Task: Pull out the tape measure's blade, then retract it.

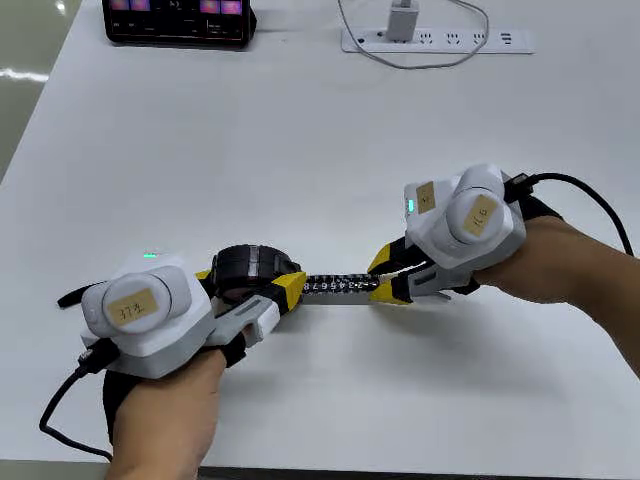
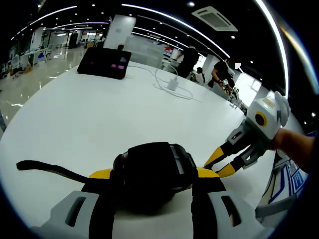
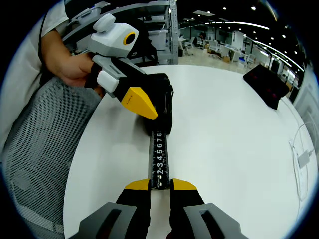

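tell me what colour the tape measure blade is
The blade is black with white numbers, clearest in the right gripper view.

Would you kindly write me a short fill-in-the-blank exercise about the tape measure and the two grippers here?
The left gripper clamps the tape measure's case, which is mostly ____ in colour. The right gripper pinches the end of the pulled-out ____. Both grippers' jaw tips are coloured ____.
Missing words: black; blade; yellow.

A white tabletop (image 1: 300, 150) carries a dark screen (image 1: 178, 20) at 11 o'clock and a power strip (image 1: 440, 40) at 1 o'clock; glossy floor (image 1: 20, 60) shows at 10 o'clock.
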Demonstrator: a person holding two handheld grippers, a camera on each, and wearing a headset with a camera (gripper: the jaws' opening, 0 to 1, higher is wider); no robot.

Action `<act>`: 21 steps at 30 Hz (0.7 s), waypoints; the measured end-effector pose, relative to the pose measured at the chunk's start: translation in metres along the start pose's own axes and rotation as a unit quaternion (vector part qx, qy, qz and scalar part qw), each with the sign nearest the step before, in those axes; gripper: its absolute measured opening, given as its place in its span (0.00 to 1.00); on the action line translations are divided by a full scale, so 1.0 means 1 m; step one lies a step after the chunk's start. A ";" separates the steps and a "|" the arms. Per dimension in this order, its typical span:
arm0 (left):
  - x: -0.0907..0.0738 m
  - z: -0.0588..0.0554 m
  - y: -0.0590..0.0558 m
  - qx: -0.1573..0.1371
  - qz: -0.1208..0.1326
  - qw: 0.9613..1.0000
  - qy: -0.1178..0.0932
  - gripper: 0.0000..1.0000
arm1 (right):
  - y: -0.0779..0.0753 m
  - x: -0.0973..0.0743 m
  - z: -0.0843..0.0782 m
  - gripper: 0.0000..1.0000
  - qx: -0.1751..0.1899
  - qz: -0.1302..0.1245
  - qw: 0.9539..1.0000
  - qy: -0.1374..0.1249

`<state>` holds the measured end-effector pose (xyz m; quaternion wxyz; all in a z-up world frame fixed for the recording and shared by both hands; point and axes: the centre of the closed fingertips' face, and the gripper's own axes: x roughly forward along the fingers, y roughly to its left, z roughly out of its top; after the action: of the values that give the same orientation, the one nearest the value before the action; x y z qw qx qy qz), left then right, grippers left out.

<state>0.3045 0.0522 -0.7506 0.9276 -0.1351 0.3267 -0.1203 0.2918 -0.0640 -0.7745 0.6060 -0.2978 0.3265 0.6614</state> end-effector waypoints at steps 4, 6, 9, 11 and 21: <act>0.000 0.000 0.000 -0.002 -0.001 1.000 0.000 0.57 | 0.000 0.003 0.005 0.10 0.001 0.003 1.000 -0.006; 0.000 0.000 0.000 -0.002 -0.001 1.000 0.000 0.57 | -0.001 0.005 0.006 0.10 0.001 0.003 1.000 -0.007; 0.000 0.000 0.000 -0.002 -0.002 1.000 0.000 0.57 | 0.000 0.008 0.011 0.10 0.000 0.005 1.000 -0.010; 0.000 0.000 0.000 -0.003 -0.002 1.000 0.000 0.57 | 0.000 0.009 0.013 0.10 0.000 0.006 1.000 -0.013; 0.000 0.000 0.000 -0.006 -0.003 1.000 -0.001 0.57 | 0.001 0.017 0.023 0.10 0.001 0.010 1.000 -0.023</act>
<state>0.3047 0.0526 -0.7507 0.9268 -0.1416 0.3260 -0.1212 0.2896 -0.0358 -0.7736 0.6065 -0.2789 0.3162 0.6741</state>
